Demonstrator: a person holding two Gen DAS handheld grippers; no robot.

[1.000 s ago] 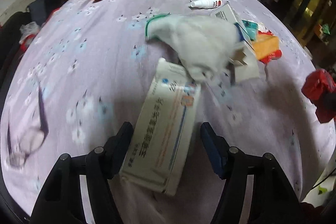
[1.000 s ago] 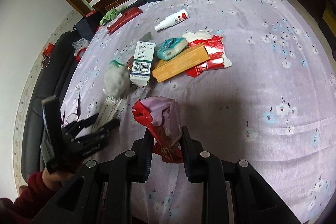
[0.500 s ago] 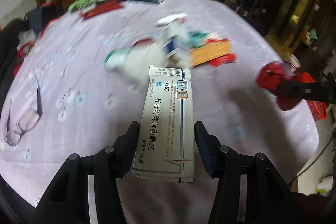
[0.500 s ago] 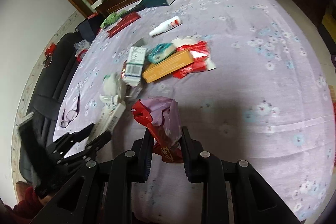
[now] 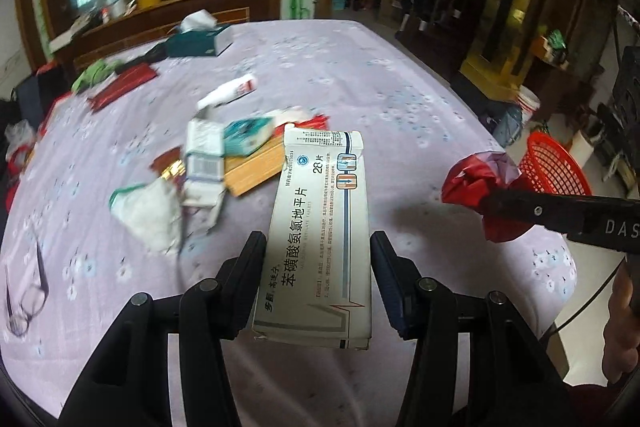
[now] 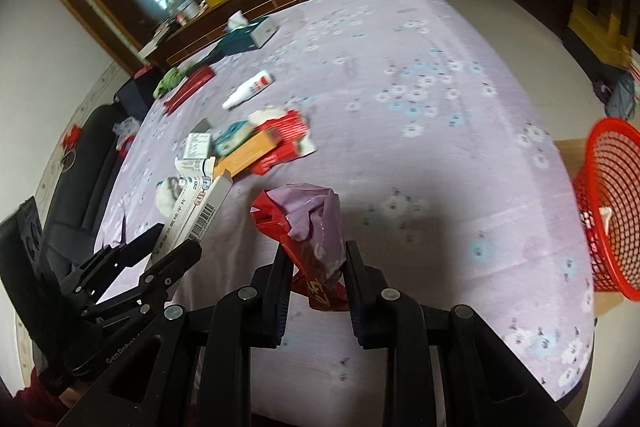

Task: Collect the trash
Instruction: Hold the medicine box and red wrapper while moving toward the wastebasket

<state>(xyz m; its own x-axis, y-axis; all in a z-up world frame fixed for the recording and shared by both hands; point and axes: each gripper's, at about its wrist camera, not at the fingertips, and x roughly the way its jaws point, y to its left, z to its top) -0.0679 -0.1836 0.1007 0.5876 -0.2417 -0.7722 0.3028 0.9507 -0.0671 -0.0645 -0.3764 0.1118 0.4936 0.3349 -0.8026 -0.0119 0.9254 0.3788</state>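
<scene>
Bench (image 5: 400,99): lilac flowered cloth, litter heaped mid-surface.
Left gripper (image 5: 318,263): jaws clenched on a white medicine box (image 5: 320,239), held clear above the cloth.
Right gripper (image 6: 316,267): jaws clamped on a crumpled red wrapper (image 6: 308,227), also held above the cloth.
Red basket (image 6: 612,203): beyond the bench's right edge.
Remaining pile: orange box (image 5: 256,167), teal packet (image 5: 246,139), white wad (image 5: 148,211).

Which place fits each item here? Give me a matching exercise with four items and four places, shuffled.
Items:
1. white cardboard medicine box
2. crumpled red plastic wrapper
3. red mesh plastic basket
4. teal tissue box

Places:
A. beside the table's edge
B. in the right gripper
C. far end of the lilac floral tablecloth
D. in the left gripper

Pairs: 1-D, 2-B, 3-A, 4-C
</scene>
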